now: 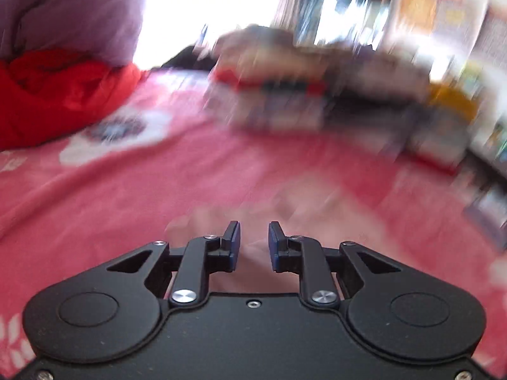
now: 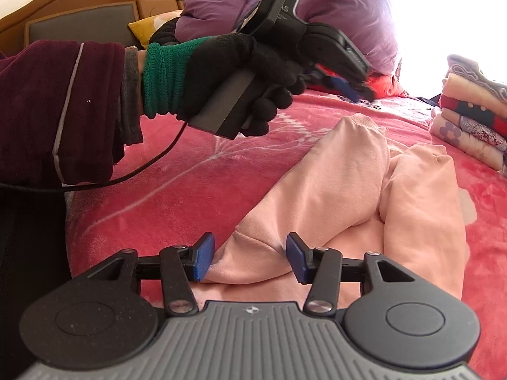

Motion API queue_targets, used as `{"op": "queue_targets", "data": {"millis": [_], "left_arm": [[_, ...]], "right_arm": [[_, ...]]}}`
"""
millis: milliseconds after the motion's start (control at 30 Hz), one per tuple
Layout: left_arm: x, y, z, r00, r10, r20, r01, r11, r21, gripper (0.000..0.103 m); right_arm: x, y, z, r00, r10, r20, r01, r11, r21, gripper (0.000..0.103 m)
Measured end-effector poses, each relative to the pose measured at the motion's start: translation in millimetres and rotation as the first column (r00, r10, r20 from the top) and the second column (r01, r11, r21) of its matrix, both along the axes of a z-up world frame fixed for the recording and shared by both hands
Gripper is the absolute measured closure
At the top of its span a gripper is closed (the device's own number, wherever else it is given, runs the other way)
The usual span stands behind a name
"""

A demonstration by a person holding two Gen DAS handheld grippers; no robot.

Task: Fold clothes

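A pale pink garment [image 2: 348, 190] lies on the pink-red bedspread [image 2: 190, 164], its two cuffed ends pointing away from me. My right gripper [image 2: 250, 259] stands open low over its near end, with a fold of the pink cloth lying between the blue pads. A gloved hand holds my left gripper [image 2: 351, 90] in the air above the bed, left of and beyond the garment. In the blurred left wrist view the left gripper [image 1: 253, 243] shows a narrow gap with nothing in it. The pink garment [image 1: 301, 199] is a smear beneath it.
A stack of folded clothes [image 2: 469, 117] sits at the bed's far right, and is blurred [image 1: 301, 95] in the left wrist view. A purple duvet [image 2: 348, 9] and red cloth [image 1: 47, 95] are heaped near the wooden headboard [image 2: 79, 9]. A black cable [image 2: 142, 171] hangs from the left gripper.
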State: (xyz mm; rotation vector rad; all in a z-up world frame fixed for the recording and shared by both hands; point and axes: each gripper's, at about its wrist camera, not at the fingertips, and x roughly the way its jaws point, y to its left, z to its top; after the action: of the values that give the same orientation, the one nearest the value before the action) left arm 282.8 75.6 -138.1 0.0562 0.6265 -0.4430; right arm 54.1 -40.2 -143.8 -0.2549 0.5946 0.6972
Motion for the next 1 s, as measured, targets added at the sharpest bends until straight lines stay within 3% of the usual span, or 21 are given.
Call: {"op": "queue_targets", "data": {"millis": [167, 233, 333, 433, 567, 667, 700, 767, 900, 1000], "left_arm": [[-15.6, -0.3, 12.8, 0.993, 0.041, 0.109, -0.035, 0.998, -0.055, 0.076], [-27.4, 5.9, 19.2, 0.991, 0.073, 0.108, -0.065, 0.996, -0.068, 0.074], [-52.9, 13.8, 28.0, 0.992, 0.089, 0.093, -0.079, 0.992, -0.097, 0.074], [-81.8, 13.7, 38.4, 0.993, 0.080, 0.092, -0.071, 0.992, -0.102, 0.074], [-114.2, 9.9, 38.8, 0.996, 0.063, -0.063, -0.077, 0.965, -0.250, 0.074], [-135.1, -5.9, 34.2, 0.987, 0.027, -0.156, -0.081, 0.932, -0.353, 0.067], [-138.9, -11.8, 32.1, 0.983, 0.030, -0.183, -0.098, 0.922, -0.375, 0.059], [-138.6, -21.1, 27.4, 0.972, 0.066, -0.225, -0.153, 0.906, -0.396, 0.058], [-122.0, -20.8, 15.8, 0.942, 0.141, -0.305, -0.272, 0.852, -0.447, 0.058], [-111.3, -28.5, 15.8, 0.946, 0.151, -0.286, -0.266, 0.865, -0.426, 0.058]], "right_arm": [[10.7, 2.1, -0.1, 0.999, 0.002, -0.053, -0.002, 1.000, -0.008, 0.049], [6.7, 0.6, 8.4, 0.999, 0.006, -0.047, -0.006, 1.000, 0.002, 0.049], [-4.2, -21.1, 27.7, 0.997, 0.014, -0.072, -0.007, 0.995, 0.096, 0.049], [-11.7, -61.3, 39.5, 0.994, -0.058, -0.090, 0.072, 0.986, 0.153, 0.050], [-13.9, -127.2, 39.8, 0.962, -0.238, -0.132, 0.264, 0.934, 0.240, 0.050], [-5.3, -172.0, 30.0, 0.906, -0.349, -0.238, 0.417, 0.832, 0.365, 0.052], [-2.8, -181.6, 24.5, 0.894, -0.356, -0.273, 0.442, 0.803, 0.400, 0.055], [2.6, -193.9, 13.7, 0.877, -0.354, -0.325, 0.472, 0.760, 0.447, 0.060], [11.9, -189.6, 2.5, 0.886, -0.315, -0.339, 0.448, 0.767, 0.459, 0.064], [20.3, -187.1, 0.3, 0.882, -0.321, -0.344, 0.459, 0.751, 0.475, 0.064]]}}
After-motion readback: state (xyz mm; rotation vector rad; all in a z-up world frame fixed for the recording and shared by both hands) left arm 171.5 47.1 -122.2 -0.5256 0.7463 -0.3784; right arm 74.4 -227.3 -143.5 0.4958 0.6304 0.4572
